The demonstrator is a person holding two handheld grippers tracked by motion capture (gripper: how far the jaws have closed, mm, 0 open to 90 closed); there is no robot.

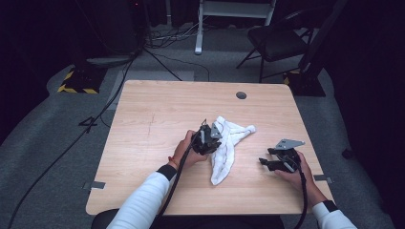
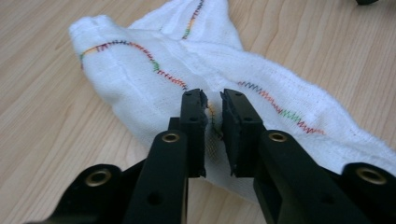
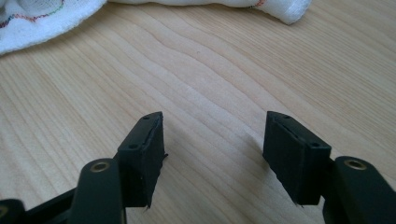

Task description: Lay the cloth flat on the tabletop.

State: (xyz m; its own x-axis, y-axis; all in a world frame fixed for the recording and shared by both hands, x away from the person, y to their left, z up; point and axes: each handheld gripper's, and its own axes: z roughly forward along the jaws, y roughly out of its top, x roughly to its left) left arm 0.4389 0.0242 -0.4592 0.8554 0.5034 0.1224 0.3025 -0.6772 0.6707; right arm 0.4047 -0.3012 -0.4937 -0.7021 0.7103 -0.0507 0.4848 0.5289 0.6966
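1. Left gripper [image 2: 213, 100] has its jaws pinched together on a fold of the white cloth [image 2: 196, 84], right on the zigzag colour stitching; a sliver of fabric sits btwn the pads.
2. Right gripper [image 3: 212, 140] has jaws wide apart, nothing btwn them, hovering low over bare table [image 3: 201, 70], just short of the cloth's edge.
3. Cloth [image 1: 228, 145] lies bunched into a long rumpled strip near the table's middle, slightly toward the person's right, w/ the left gripper [image 1: 213, 135] on its upper part and the right gripper [image 1: 270, 162] well apart to the side.
4. Step in hand, as I judge it: secure 1 grip on the cloth, then bring in the 2nd gripper to spread or fold it.
5. Doing it well:
 - Check the pinch takes enough fabric; it looks thin, so a quick tug may slip it out.
 - Lift slowly so the layers drop apart and an edge or corner shows.
 - Bring the right gripper to the near end of the strip, approaching low and level w/ the table, and take a hem, not a loose bulge.
 - Keep both grips on the same edge, else the cloth twists when pulled taut.
6. Risk: grabbing 2 layers at once, which would keep it bunched.
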